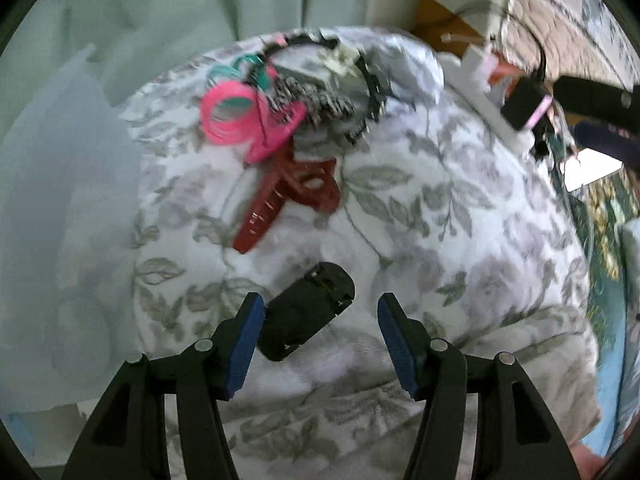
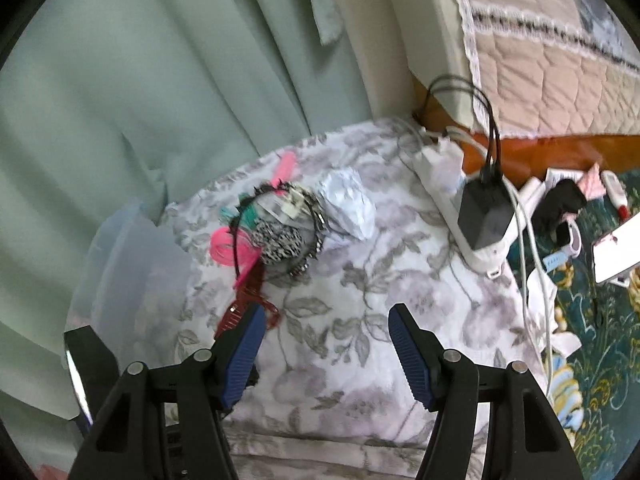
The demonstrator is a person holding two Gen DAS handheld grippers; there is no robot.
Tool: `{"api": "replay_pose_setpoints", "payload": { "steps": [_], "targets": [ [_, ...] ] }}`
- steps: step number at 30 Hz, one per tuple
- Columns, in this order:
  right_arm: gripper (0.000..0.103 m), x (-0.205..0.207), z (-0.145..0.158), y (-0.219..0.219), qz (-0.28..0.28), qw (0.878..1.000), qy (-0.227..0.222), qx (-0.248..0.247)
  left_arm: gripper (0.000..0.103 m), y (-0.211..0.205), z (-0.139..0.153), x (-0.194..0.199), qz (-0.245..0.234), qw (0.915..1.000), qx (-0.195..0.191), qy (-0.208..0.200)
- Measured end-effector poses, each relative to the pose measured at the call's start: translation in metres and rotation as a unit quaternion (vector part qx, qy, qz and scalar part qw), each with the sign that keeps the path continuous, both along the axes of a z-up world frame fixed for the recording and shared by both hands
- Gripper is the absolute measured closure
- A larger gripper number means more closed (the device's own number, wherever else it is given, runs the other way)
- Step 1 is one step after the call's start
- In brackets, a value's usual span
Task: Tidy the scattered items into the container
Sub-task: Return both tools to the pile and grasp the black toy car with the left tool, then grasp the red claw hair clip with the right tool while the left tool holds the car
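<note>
In the left wrist view, my left gripper [image 1: 320, 340] points down at a black hair clip [image 1: 306, 312] lying low in the frame on the flowered cushion [image 1: 460, 240]. The jaws stand partly apart and empty; the clip sits off-centre, right by the left pad [image 1: 244, 344], though I cannot tell if it touches. I hold them this wide so they can drop either side of it. Higher up, a dark red claw clip [image 1: 288, 196] lies below a pile with a pink coil [image 1: 228, 114] and a black headband [image 1: 368, 76], all awaiting their turn. The pale clear container [image 1: 68, 208] fills the left edge, a short carry away.

In the right wrist view, my right gripper [image 2: 324, 344] hangs over bare cushion [image 2: 360, 280], jaws wide with nothing between them, ready for the next piece. The pile sits in the middle left of the frame: headband [image 2: 316, 216], pink coil [image 2: 224, 248], a crumpled white paper [image 2: 348, 204], and the red clip [image 2: 248, 300] poking out behind my left pad. The container [image 2: 120, 264], blurred, lies at the left.
</note>
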State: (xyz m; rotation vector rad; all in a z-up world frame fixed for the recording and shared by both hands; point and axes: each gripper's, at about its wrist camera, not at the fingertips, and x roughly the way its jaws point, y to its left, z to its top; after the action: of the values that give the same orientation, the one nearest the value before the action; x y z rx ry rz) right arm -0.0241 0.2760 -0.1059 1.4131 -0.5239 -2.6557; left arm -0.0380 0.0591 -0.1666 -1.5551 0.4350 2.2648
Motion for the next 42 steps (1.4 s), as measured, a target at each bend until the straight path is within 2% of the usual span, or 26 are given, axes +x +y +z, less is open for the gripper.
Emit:
{"api": "replay_pose_setpoints", "payload": {
  "steps": [4, 7, 11, 13, 14, 15, 21, 26, 35, 42],
  "targets": [
    [0.035, -0.007, -0.016, -0.003, 0.006, 1.000, -0.021, 0.001, 0.043, 0.005, -0.019, -0.003, -0.016, 0.9987, -0.048, 0.008],
    [0.035, -0.012, -0.025, -0.006, 0.010, 0.999, -0.035, 0.003, 0.043, 0.005, -0.024, -0.005, -0.023, 0.9983, -0.053, 0.013],
    [0.035, -0.020, -0.037, -0.014, 0.020, 0.998, -0.052, 0.009, 0.043, -0.006, -0.030, -0.014, 0.003, 0.9992, -0.040, 0.003],
    [0.035, -0.023, -0.041, -0.019, 0.028, 0.998, -0.058, 0.012, 0.047, -0.015, -0.031, -0.020, 0.023, 0.9994, -0.025, -0.003],
    [0.035, -0.025, -0.043, -0.022, 0.037, 0.997, -0.061, 0.012, 0.054, -0.020, -0.031, -0.022, 0.034, 0.9992, -0.019, -0.005],
    [0.035, -0.027, -0.045, -0.026, 0.044, 0.997, -0.063, 0.011, 0.056, -0.024, -0.031, -0.025, 0.042, 0.9990, -0.015, -0.007],
    [0.035, -0.041, -0.063, -0.048, 0.076, 0.993, -0.086, 0.007, 0.057, -0.053, -0.029, -0.038, 0.097, 0.9952, 0.001, -0.008],
    [0.035, -0.059, -0.077, -0.075, 0.121, 0.989, -0.088, 0.007, 0.057, -0.075, -0.030, -0.045, 0.130, 0.9910, 0.027, -0.021],
    [0.035, -0.093, -0.103, -0.118, 0.180, 0.978, -0.099, 0.024, 0.057, -0.092, -0.033, -0.052, 0.147, 0.9868, 0.059, -0.036],
    [0.035, -0.110, -0.122, -0.135, 0.189, 0.974, -0.111, 0.049, 0.057, -0.099, -0.034, -0.059, 0.144, 0.9867, 0.065, -0.038]
  ]
}}
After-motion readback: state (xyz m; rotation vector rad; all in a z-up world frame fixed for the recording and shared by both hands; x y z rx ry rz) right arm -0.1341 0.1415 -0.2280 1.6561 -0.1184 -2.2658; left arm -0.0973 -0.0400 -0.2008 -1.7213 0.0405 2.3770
